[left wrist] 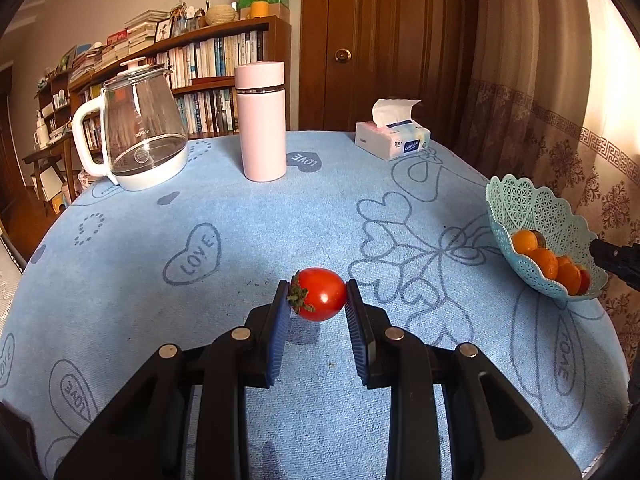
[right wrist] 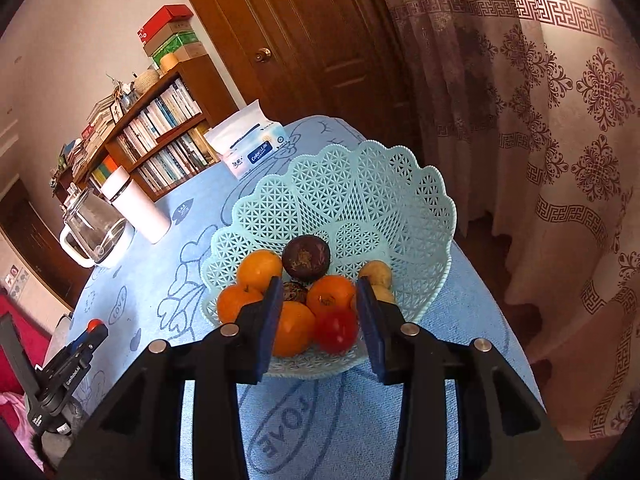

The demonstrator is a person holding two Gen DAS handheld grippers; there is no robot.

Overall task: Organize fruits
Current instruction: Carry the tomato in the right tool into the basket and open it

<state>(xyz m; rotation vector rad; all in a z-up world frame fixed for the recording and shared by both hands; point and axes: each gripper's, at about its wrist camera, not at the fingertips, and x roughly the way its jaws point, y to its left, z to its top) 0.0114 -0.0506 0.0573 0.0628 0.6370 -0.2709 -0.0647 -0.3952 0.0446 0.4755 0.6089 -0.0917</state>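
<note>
Left gripper (left wrist: 318,294) is clamped on a cherry tomato (left wrist: 320,294), both blue pads touching it, stem end twd the left pad, fruit held just above the blue tablecloth (left wrist: 240,240) w/ its shadow underneath, lower centre of the left wrist view. Right gripper (right wrist: 316,300) has jaws apart, nothing pinched; it hangs over the near rim of the mint lattice fruit basket (right wrist: 360,184), centre of the right wrist view. Inside the basket: several oranges (right wrist: 260,266), a second red tomato (right wrist: 336,330) lying btwn the pads but not touched, a dark purple round fruit (right wrist: 306,258), and small yellowish fruits (right wrist: 376,274) at the right. Same basket sits at the right edge of the left view. Upper left of that view: glass kettle (left wrist: 140,132), pink flask (left wrist: 262,120); tissue pack (left wrist: 394,138) upper centre-right.
</note>
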